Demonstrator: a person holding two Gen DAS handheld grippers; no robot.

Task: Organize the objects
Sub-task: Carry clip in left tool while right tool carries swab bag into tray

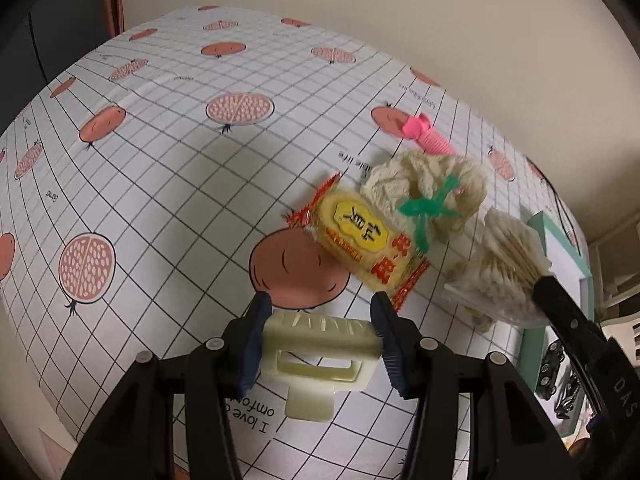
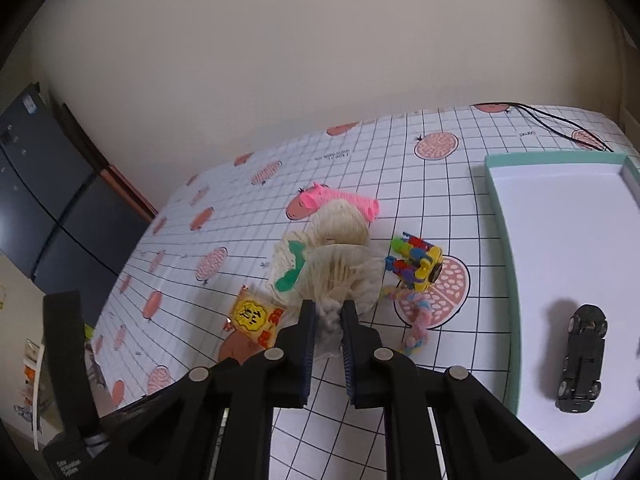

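My left gripper (image 1: pixel 318 332) is shut on a cream plastic hair claw clip (image 1: pixel 320 354), held above the gridded tablecloth. Ahead of it lie a yellow snack packet (image 1: pixel 360 240), a cream scrunchie (image 1: pixel 424 190) with a green clip (image 1: pixel 426 210) on it, and a pink hair roller (image 1: pixel 426 134). My right gripper (image 2: pixel 328 320) is shut on a second cream ruffled scrunchie (image 2: pixel 340 276), lifted just over the cloth; in the left wrist view this scrunchie (image 1: pixel 504 272) hangs from the black right finger (image 1: pixel 560 308). The snack packet (image 2: pixel 254 318) and pink roller (image 2: pixel 344 200) lie around it.
A teal-rimmed white box (image 2: pixel 496 208) holds a black toy car (image 2: pixel 582 358) at the right. A colourful block toy (image 2: pixel 416 264) and a pastel braided band (image 2: pixel 418 320) lie between scrunchie and box. A black cable (image 2: pixel 560 124) runs along the far edge. The wall is close behind.
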